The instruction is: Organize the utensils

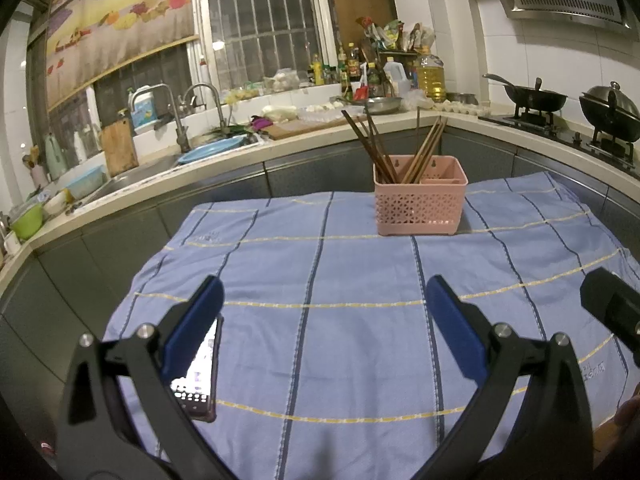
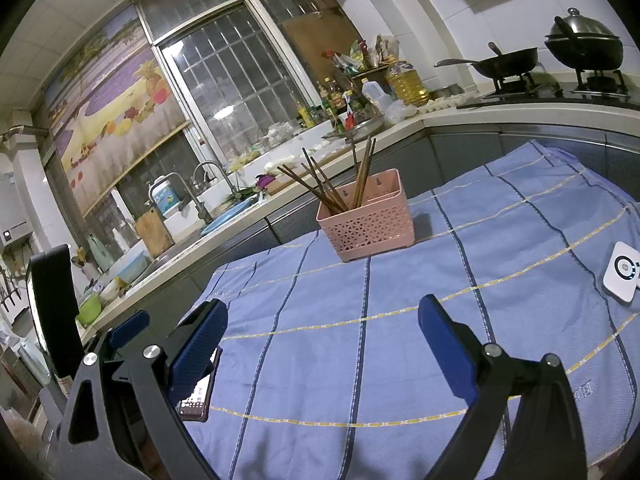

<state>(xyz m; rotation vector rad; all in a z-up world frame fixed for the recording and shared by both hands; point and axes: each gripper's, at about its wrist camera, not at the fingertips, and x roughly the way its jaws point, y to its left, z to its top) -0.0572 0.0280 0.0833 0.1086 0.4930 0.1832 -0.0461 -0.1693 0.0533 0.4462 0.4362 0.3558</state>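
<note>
A pink perforated utensil basket (image 1: 421, 205) (image 2: 370, 222) stands upright at the far side of the blue checked cloth (image 1: 352, 312) (image 2: 400, 320). Several brown chopsticks (image 1: 372, 148) (image 2: 326, 190) lean out of its left compartment; its right compartment looks empty. My left gripper (image 1: 324, 292) hovers open over the near part of the cloth, well short of the basket, with nothing between its blue pads. My right gripper (image 2: 322, 312) is also open and empty, to the right of the left one, whose blue finger (image 2: 128, 328) shows at its left.
A lit phone (image 1: 200, 372) (image 2: 198, 394) lies on the cloth's near left, by the left finger. A white round-dial device (image 2: 622, 272) sits at the cloth's right edge. Behind run a counter with a sink (image 1: 132, 176), bottles (image 1: 360, 72) and a stove with woks (image 1: 532, 98).
</note>
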